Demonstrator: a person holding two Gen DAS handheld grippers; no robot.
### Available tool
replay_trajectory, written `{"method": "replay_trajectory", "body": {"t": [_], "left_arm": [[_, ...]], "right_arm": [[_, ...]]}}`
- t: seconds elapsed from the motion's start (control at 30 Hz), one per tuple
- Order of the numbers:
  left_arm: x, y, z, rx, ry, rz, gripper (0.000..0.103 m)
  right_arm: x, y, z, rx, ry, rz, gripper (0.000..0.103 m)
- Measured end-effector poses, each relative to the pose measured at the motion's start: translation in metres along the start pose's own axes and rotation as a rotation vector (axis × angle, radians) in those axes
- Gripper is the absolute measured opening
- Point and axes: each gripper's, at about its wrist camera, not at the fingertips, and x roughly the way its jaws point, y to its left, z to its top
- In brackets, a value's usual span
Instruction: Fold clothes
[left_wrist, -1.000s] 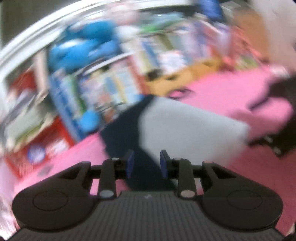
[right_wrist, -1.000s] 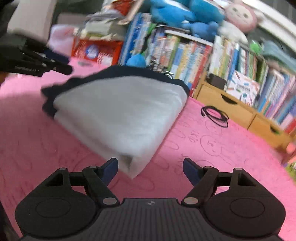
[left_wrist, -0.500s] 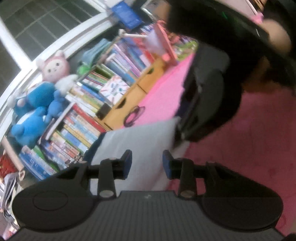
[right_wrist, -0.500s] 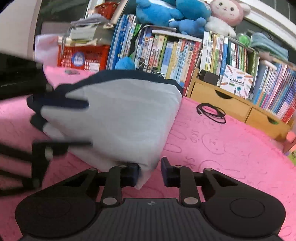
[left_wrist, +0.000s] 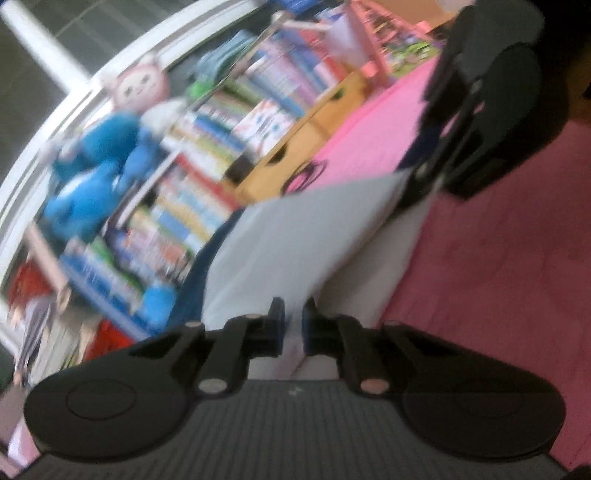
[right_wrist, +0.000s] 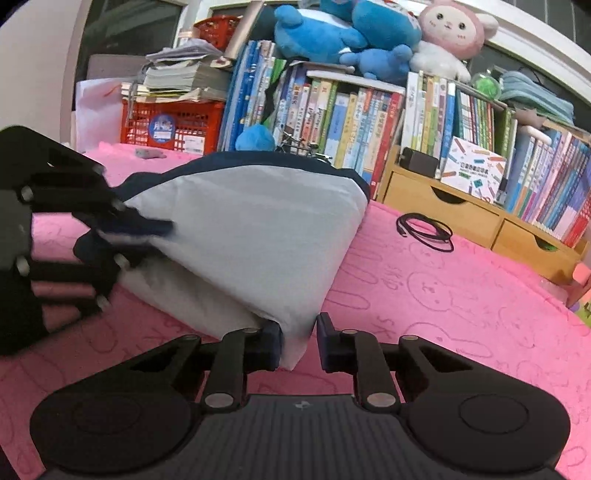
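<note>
Between the blue pads of the right gripper (right_wrist: 298, 341) sits the near corner of a folded grey garment (right_wrist: 258, 236) with a dark navy edge; the jaws are closing, the left pad against the cloth and a sliver of gap showing at the right pad. The garment is lifted at this corner and slopes away over the pink rabbit-print mat (right_wrist: 461, 306). At its far left edge the left gripper (right_wrist: 136, 236) reaches in from the side, its jaws closing on the cloth; in the blurred left wrist view its pads stand close together with pale fabric between them. Beyond the garment a coiled black cable (right_wrist: 424, 230) lies on the mat, near a wooden drawer unit (right_wrist: 443, 206). Behind stand rows of books (right_wrist: 351, 122), a red crate (right_wrist: 173, 125) and blue and pink plush toys (right_wrist: 376, 33).
</note>
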Motion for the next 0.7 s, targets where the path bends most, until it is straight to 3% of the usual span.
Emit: {"method": "replay_trajectory", "body": {"t": [0.17,0.3,0.4,0.5,0.57,0.6,0.63,0.7], "left_arm": [[-0.011,0.025,-0.028,-0.095,0.113,0.035,0.009],[-0.022,0.04,-0.044,-0.136,0.17,0.114,0.008],[-0.026,0.069,-0.055,-0.301,0.264,0.179,0.004],[-0.039,0.105,-0.059,-0.613,0.316,0.034,0.01],[-0.044,0.118,-0.056,-0.783,0.292,-0.093,0.028],[-0.045,0.118,-0.052,-0.814,0.287,-0.13,0.034],[-0.045,0.116,-0.045,-0.82,0.286,-0.145,0.041],[-0.044,0.105,-0.029,-0.805,0.292,-0.143,0.048]], "right_arm": [[0.001,0.005,-0.002,-0.013,0.014,0.008,0.02],[-0.001,0.005,-0.003,-0.006,0.021,-0.002,0.02],[-0.004,0.001,-0.004,0.017,0.028,-0.022,0.02],[-0.011,-0.004,-0.004,0.03,0.038,-0.024,0.02],[-0.019,-0.005,-0.002,0.01,0.037,0.014,0.02],[-0.023,-0.005,0.0,-0.001,0.037,0.034,0.027],[-0.027,-0.005,0.002,-0.009,0.037,0.052,0.044],[-0.035,-0.004,0.006,-0.01,0.035,0.072,0.067]]}}
